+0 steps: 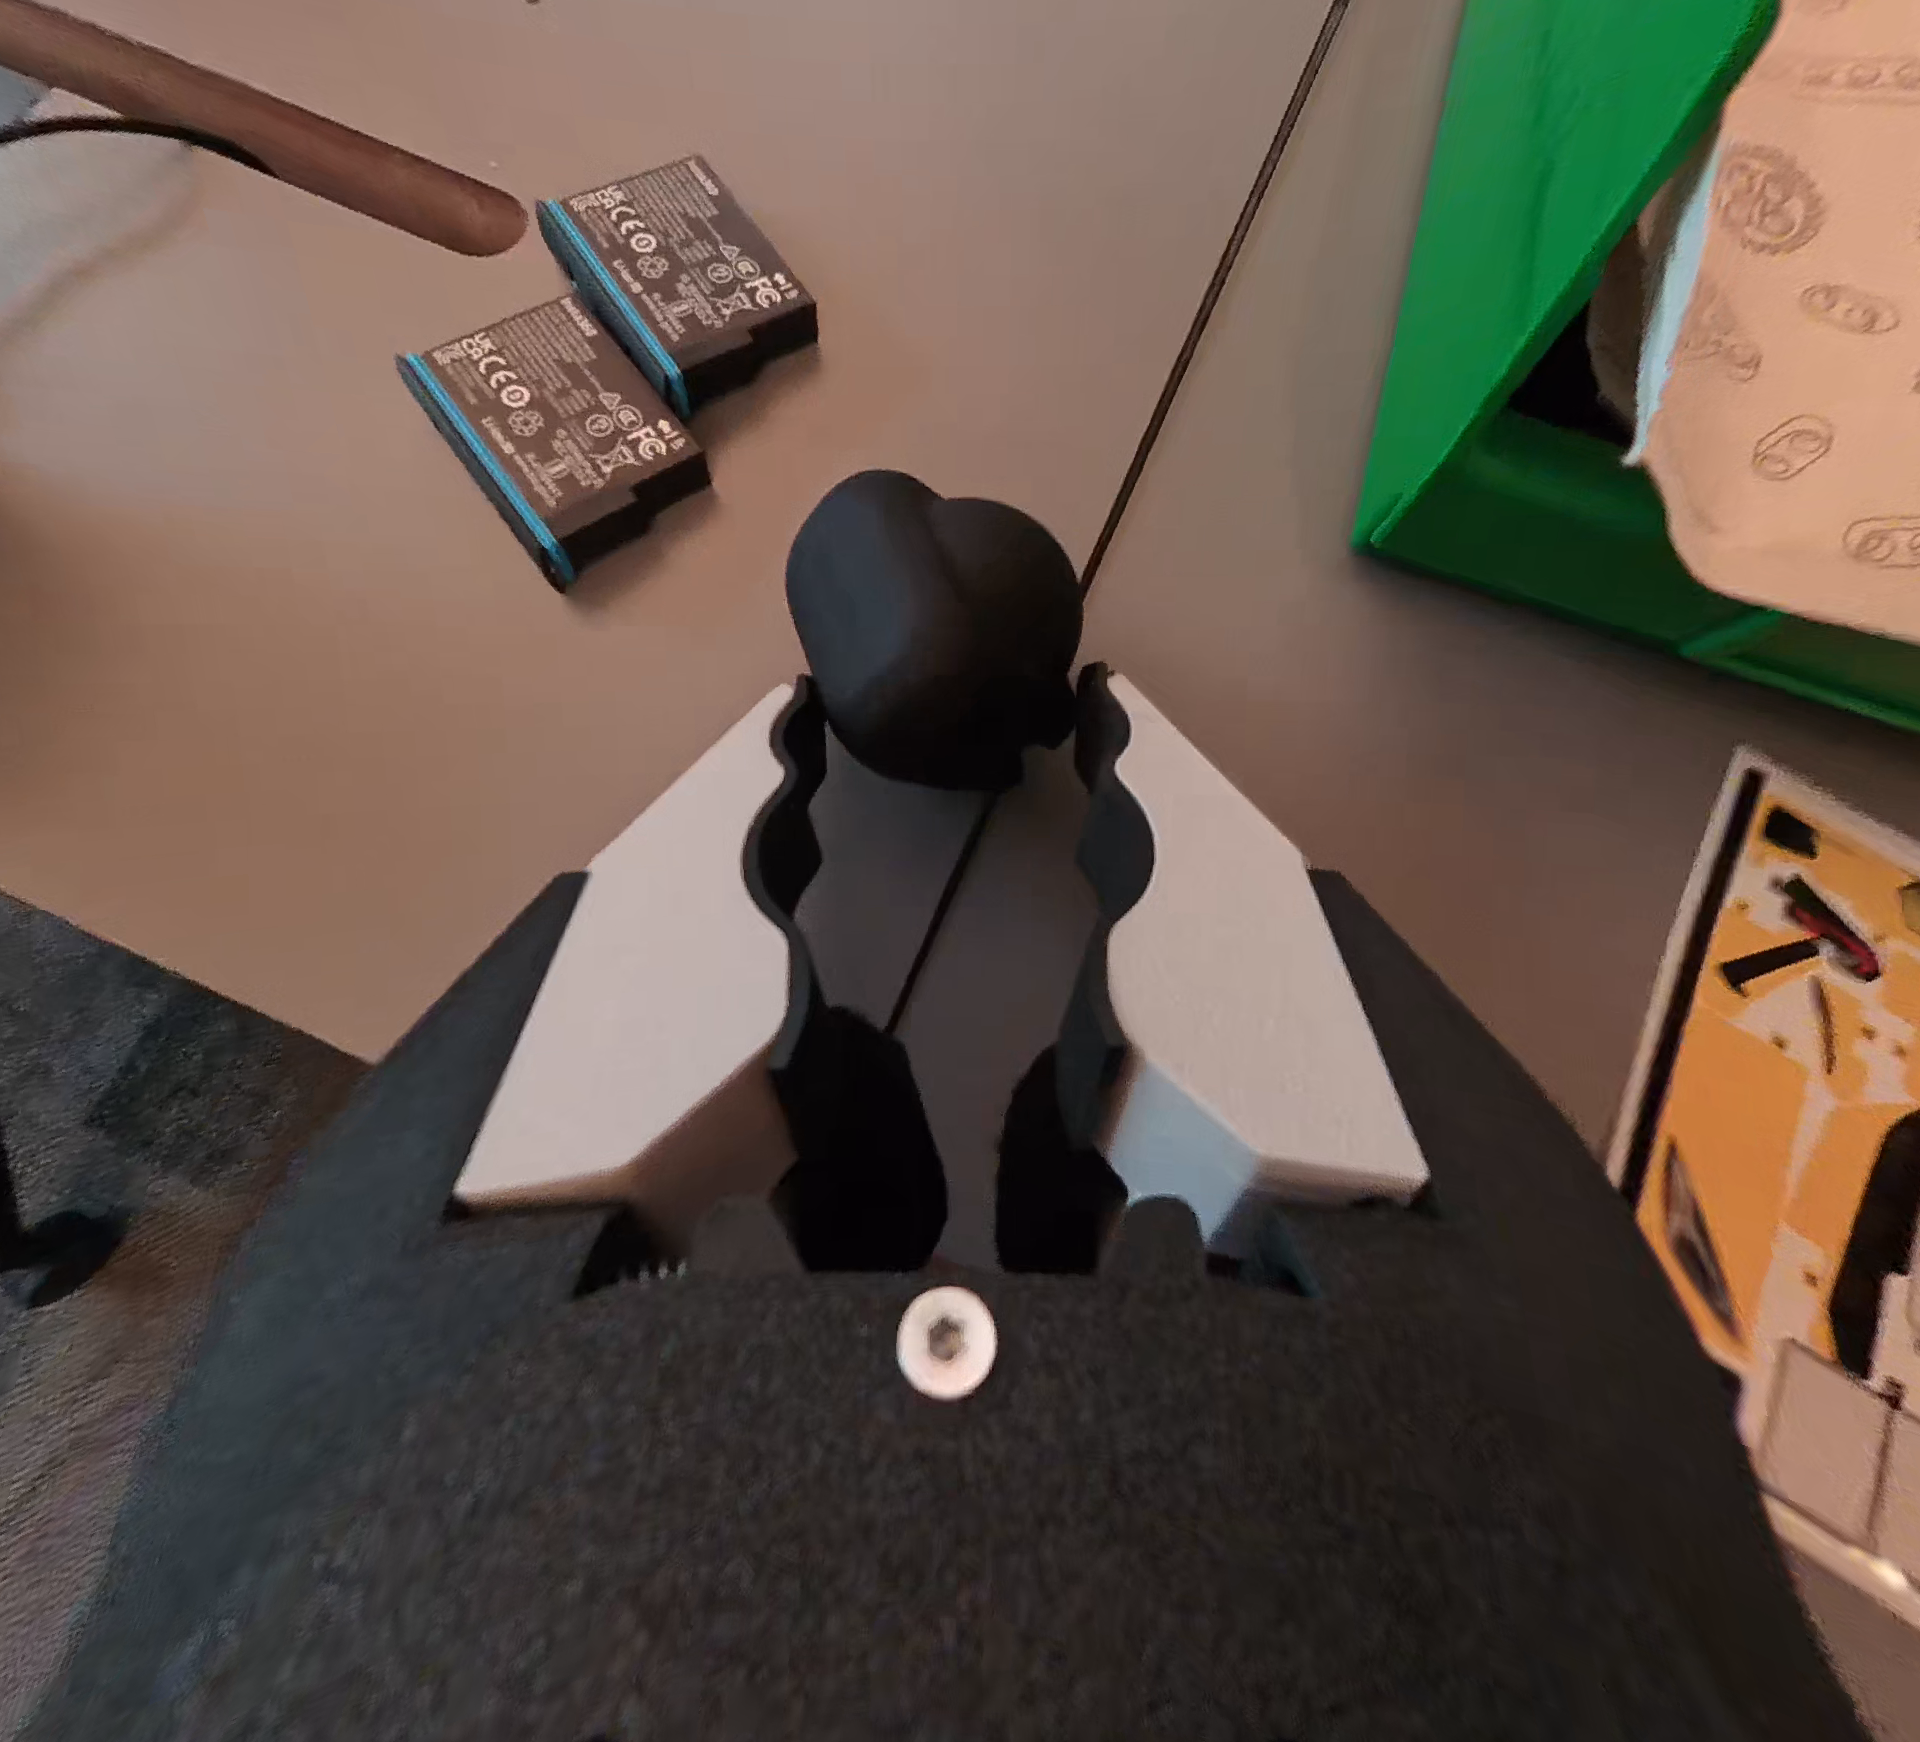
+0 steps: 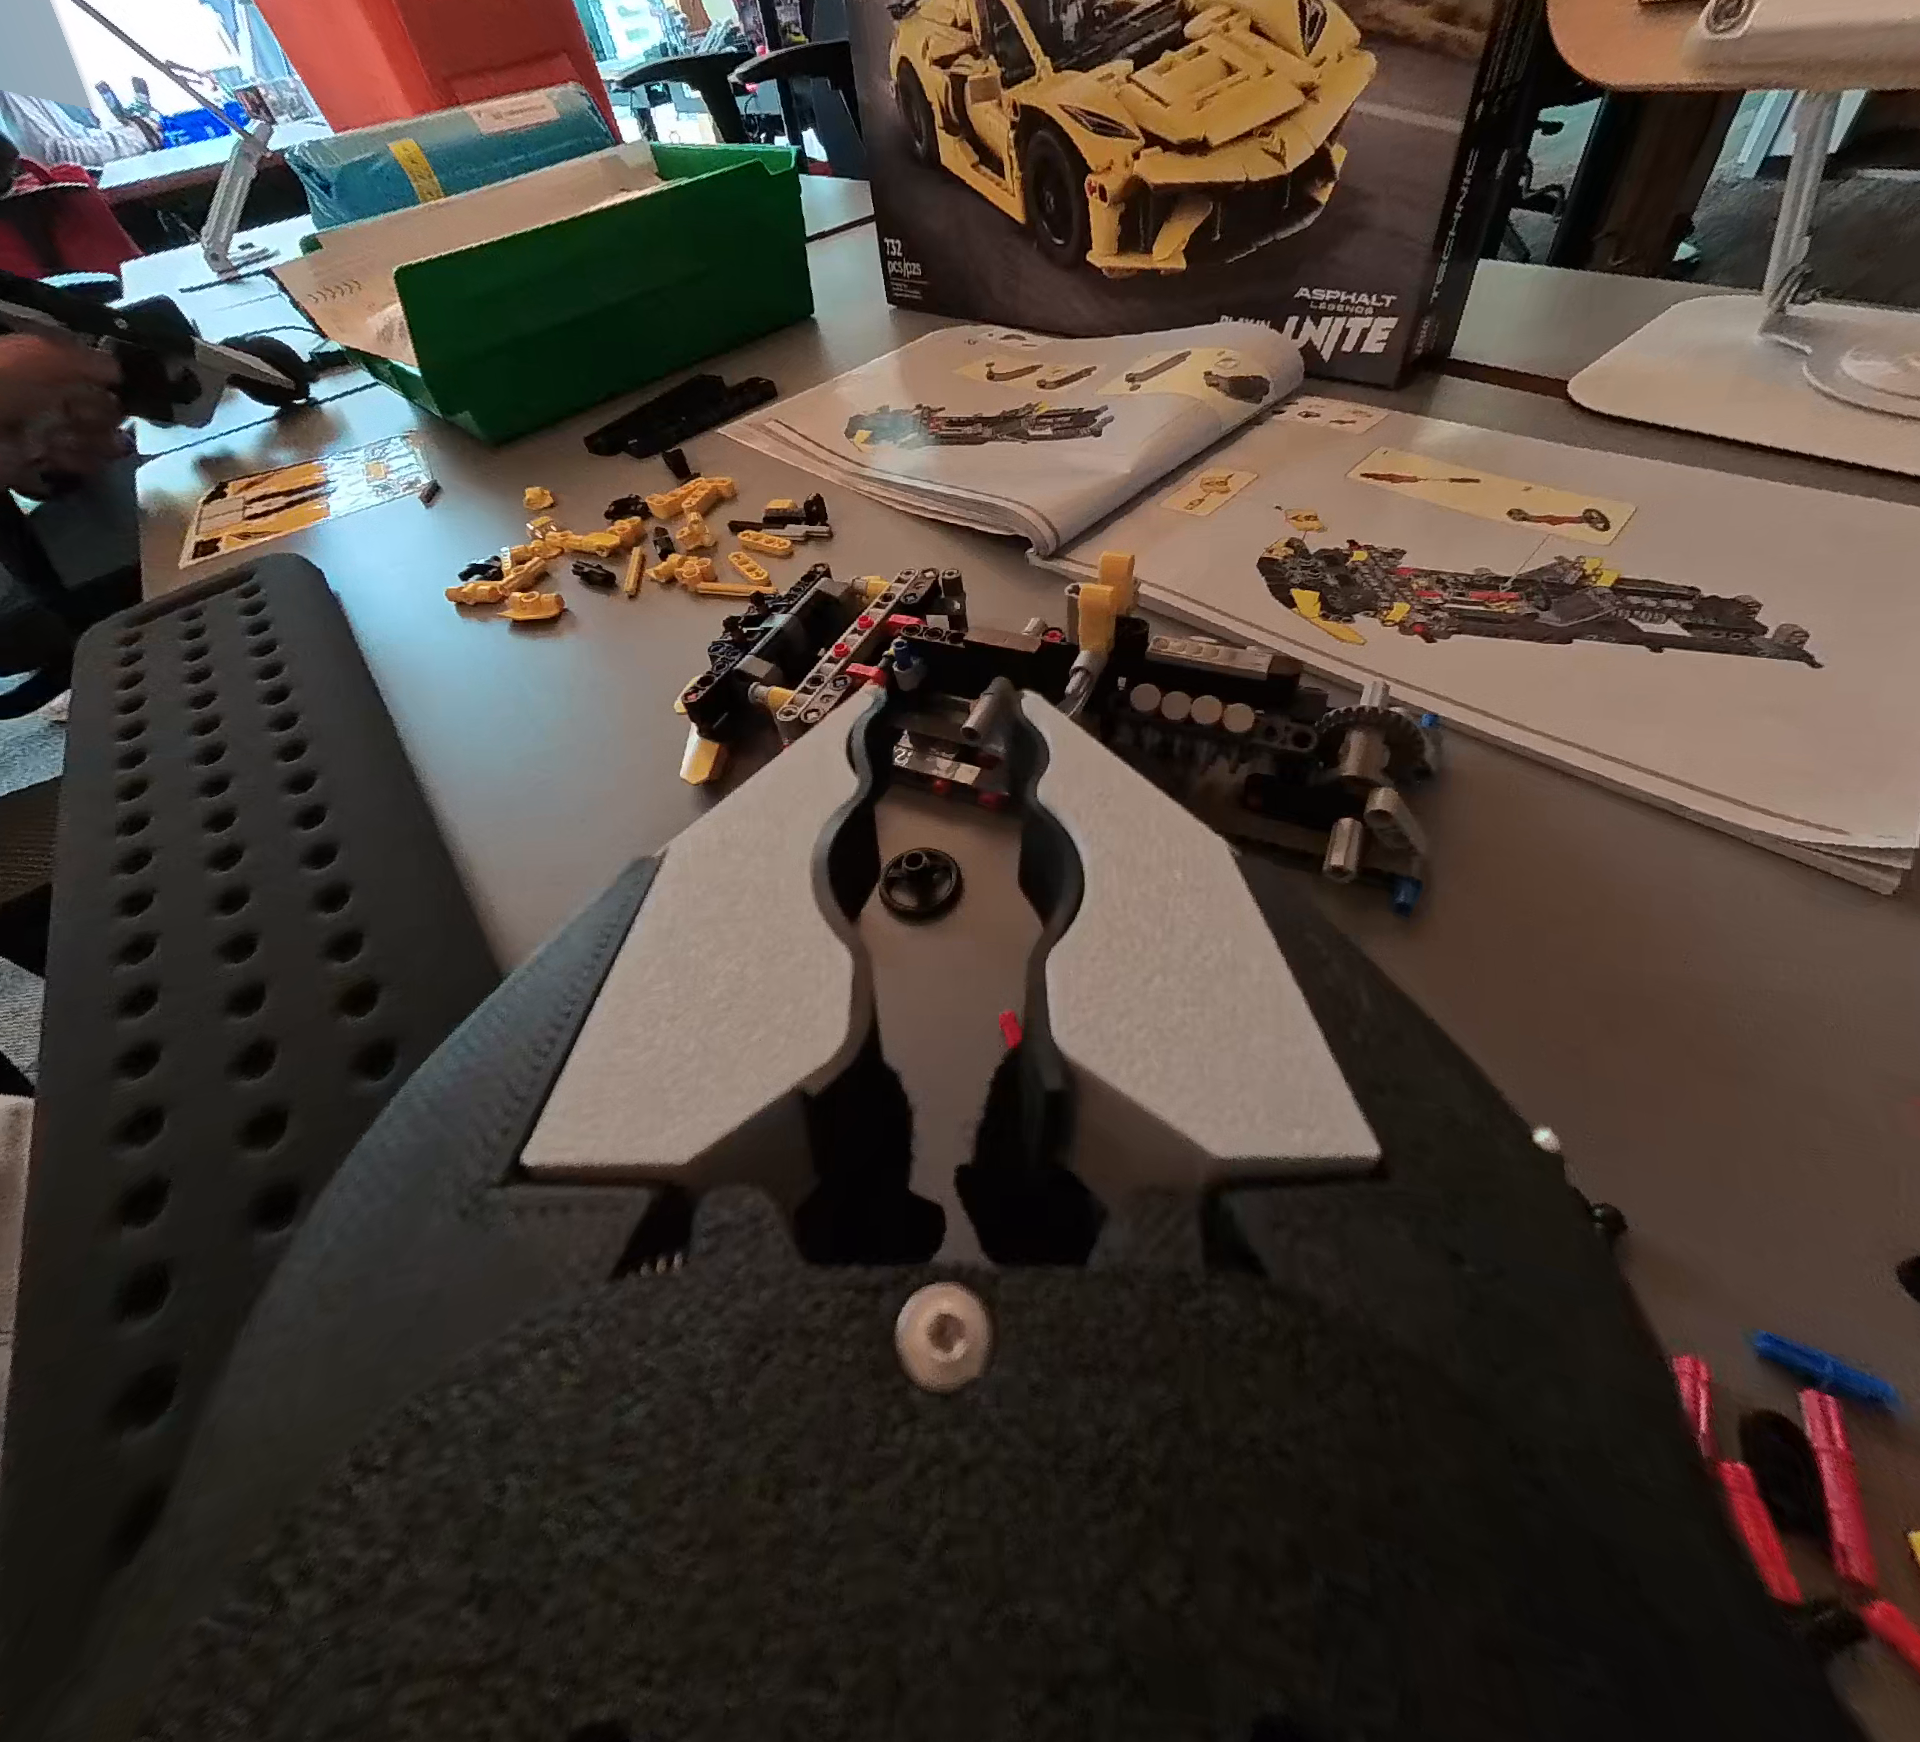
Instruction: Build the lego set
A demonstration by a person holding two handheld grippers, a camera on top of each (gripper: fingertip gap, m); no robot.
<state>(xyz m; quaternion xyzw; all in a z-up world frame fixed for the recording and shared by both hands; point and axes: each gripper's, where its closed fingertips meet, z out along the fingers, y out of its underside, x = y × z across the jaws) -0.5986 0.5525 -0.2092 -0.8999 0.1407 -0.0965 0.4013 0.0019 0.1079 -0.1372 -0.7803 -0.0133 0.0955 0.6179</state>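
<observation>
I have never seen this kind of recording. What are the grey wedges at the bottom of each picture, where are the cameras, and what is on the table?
There is no robot here. A person holds a two-finger gripper in each hand, and each one carries a camera looking along its fingers, which are the grey wedges.

The left wrist view shows the left gripper, which seems to pinch a black rounded piece above the table. Two black batteries lie beyond it.

The right wrist view shows the right gripper, open and empty, over a half-built car chassis. Around it are loose yellow pieces, an open instruction booklet, a green bin and the set's box.
</observation>
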